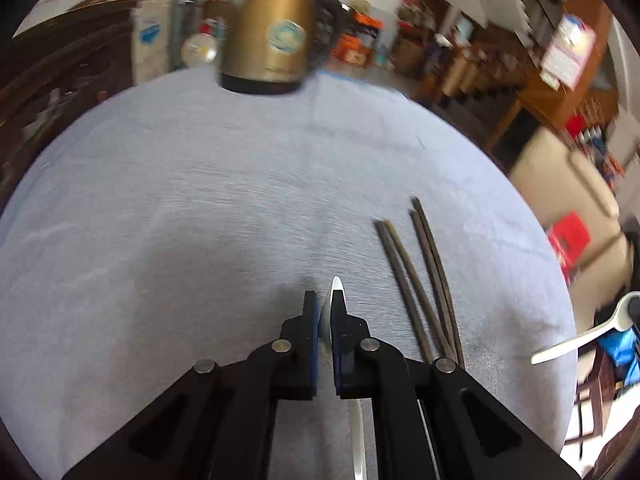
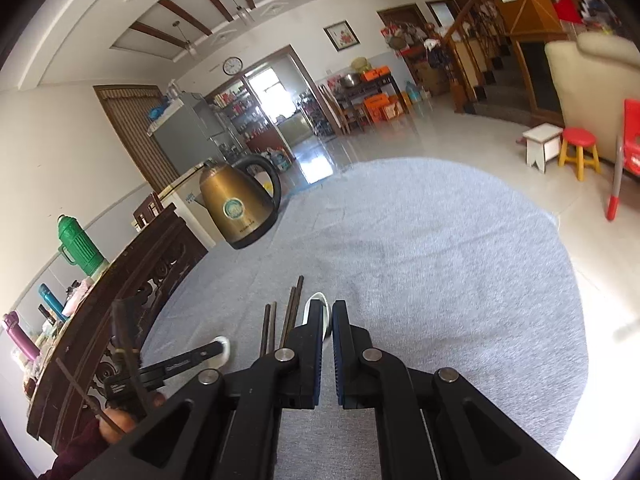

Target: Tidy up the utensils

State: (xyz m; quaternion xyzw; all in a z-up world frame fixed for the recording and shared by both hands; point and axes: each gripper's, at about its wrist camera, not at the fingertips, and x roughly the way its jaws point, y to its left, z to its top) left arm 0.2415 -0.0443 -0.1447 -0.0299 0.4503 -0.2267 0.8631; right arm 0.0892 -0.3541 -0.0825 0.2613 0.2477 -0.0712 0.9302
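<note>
A round table covered with a pale blue-grey cloth [image 1: 224, 184] fills the centre of the left wrist view. A brass-coloured electric kettle [image 1: 276, 36] stands on the cloth at the upper centre, near the far edge. Four dark chopsticks [image 1: 420, 276] lie flat at the lower right, grouped as two pairs just beside each other, converging toward the bottom edge.
</note>
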